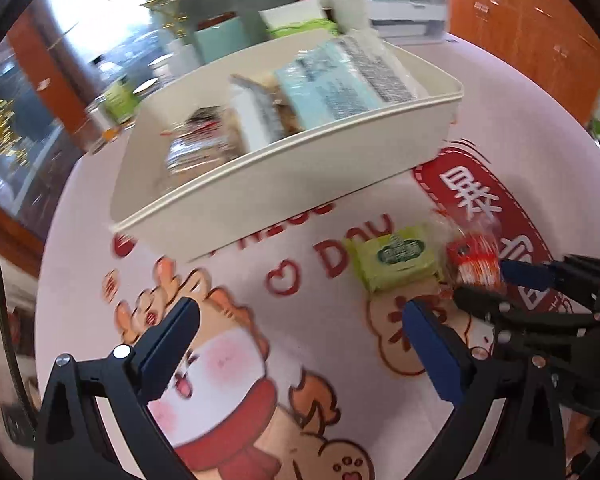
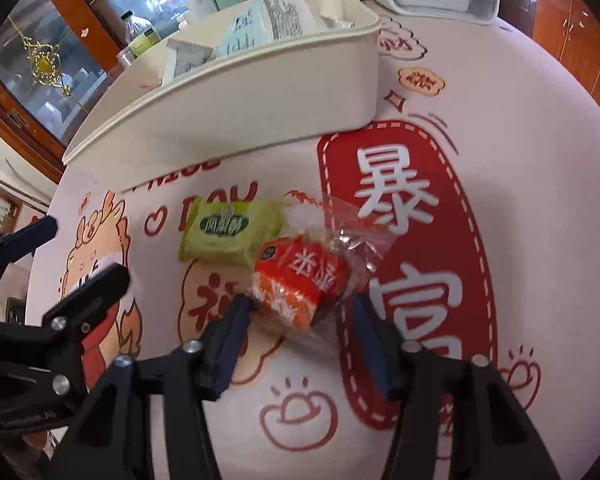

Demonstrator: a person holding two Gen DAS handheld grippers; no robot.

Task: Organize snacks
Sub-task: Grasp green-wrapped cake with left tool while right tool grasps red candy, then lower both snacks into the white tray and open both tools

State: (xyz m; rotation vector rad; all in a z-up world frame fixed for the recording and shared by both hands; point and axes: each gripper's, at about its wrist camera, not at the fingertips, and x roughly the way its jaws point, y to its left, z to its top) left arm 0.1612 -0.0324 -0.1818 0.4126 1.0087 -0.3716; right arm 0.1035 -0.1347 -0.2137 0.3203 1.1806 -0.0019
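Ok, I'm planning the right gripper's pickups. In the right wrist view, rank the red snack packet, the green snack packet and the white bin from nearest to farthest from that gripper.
1. Red snack packet: between the right gripper fingers, at their tips.
2. Green snack packet: just beyond, up and left, touching the red one.
3. White bin: farthest, behind both packets on the mat.

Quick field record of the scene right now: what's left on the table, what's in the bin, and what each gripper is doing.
surface: pink printed tablecloth
bin: white bin, already holding several snack packets
loose snacks: green packet; red-orange packet, touching the green one
right gripper: fingers on either side of the red-orange packet; contact not clear
left gripper: open, nothing between its fingers, near the green packet
remaining: both loose packets not yet in the bin
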